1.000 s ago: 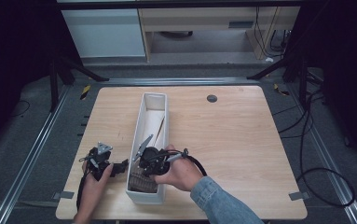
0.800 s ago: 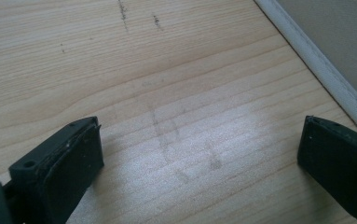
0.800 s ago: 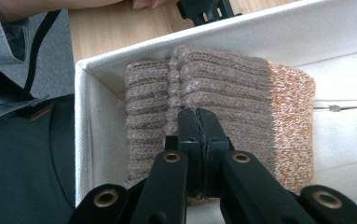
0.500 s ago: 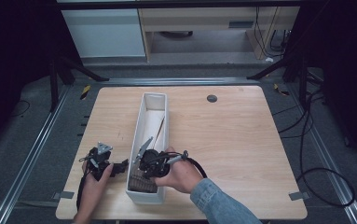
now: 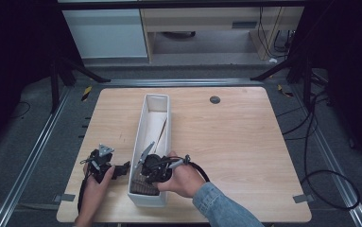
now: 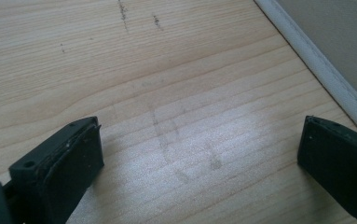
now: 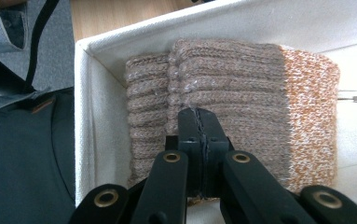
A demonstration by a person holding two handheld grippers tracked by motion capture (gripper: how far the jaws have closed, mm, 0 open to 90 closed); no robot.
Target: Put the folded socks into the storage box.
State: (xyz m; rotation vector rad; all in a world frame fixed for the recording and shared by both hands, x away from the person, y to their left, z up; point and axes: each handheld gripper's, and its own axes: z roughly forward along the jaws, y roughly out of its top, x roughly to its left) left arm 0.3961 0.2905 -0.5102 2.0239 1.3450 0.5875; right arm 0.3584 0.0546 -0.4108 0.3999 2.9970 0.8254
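I hold my left gripper (image 5: 104, 163) low on the wooden worktop (image 5: 245, 142), just beside a long white box (image 5: 151, 146). My right gripper (image 5: 155, 168) is over the near end of the box, above something brown and dark (image 5: 145, 185) that lies inside. I cannot tell from up here if my grippers are open. My right sleeve (image 5: 221, 208) is blue. A small dark round thing (image 5: 215, 99) sits far off on the worktop.

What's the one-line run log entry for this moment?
left gripper: open, over bare table | right gripper: shut, over knitted fabric | white bin: holds fabric
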